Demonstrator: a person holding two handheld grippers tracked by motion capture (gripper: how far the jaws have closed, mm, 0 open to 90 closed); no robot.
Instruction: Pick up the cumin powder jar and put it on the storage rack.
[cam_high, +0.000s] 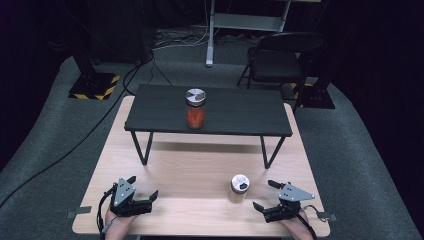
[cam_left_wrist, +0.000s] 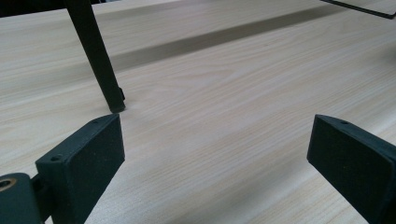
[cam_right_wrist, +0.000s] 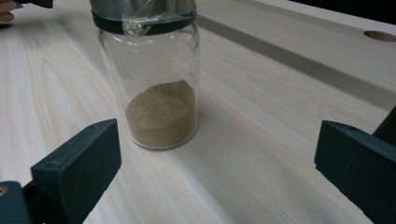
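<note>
The big light wooden table (cam_high: 200, 170) holds a small black shelf table (cam_high: 207, 111) at its far side. The small glass jar of brown powder (cam_right_wrist: 161, 100) stands near, right of the middle, just beside the right gripper (cam_high: 264, 194). The left gripper (cam_high: 143, 186) is near the left edge. Both have jaws wide apart, holding nothing.

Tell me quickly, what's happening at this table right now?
Left gripper open, holding nothing. Right gripper open, facing the jar of tan powder, not touching. Red-filled jar sits on the black shelf. Nothing blocking.

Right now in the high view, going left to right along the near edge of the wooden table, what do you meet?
Left tool, jaws open → glass jar of tan powder → right tool, jaws open. The jar stands just left of the right tool, apart from it.
</note>
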